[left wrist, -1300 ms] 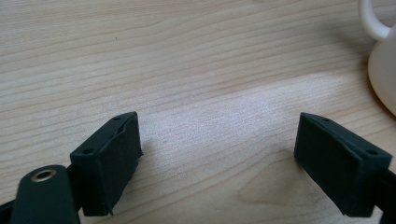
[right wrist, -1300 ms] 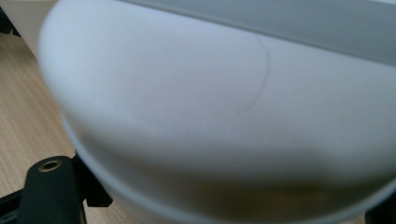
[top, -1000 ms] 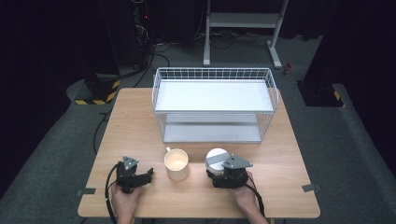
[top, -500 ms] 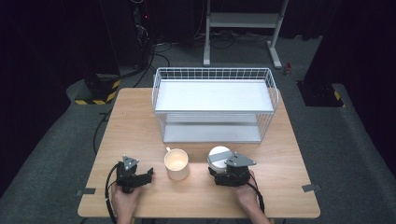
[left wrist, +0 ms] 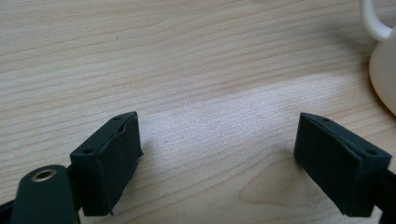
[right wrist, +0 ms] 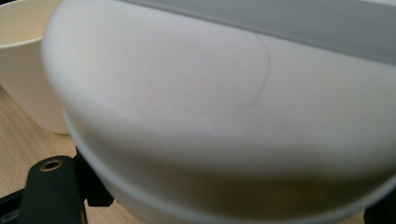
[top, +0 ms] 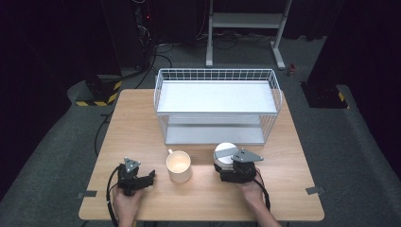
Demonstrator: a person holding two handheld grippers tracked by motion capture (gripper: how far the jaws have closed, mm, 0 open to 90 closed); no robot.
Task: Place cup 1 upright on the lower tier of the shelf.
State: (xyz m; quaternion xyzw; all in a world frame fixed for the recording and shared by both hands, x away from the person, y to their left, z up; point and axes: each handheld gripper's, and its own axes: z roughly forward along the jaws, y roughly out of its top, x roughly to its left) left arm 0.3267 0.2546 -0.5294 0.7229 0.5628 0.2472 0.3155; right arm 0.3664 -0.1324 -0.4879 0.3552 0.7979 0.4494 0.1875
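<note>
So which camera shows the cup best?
The high view: the whole cup shows, with its open top and handle, standing on the table between the grippers. The left gripper view catches just its handle and side at the edge; the right gripper view shows a slice behind the bowl.

Right claw (top: 226,166) at white bowl (top: 223,153), beside mug (top: 178,165).

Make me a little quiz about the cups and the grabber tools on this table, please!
1. What lies between the left gripper jaws?
2. True or false: the cream mug stands on the wire rack.
3. Which thing is the right gripper up against: A) the cream mug, B) the white bowl, C) the rack?

Key:
1. Nothing but bare table; the jaws stand open.
2. False; it stands on the table in front of the rack.
3. B; whether the jaws press on it cannot be told.
</note>
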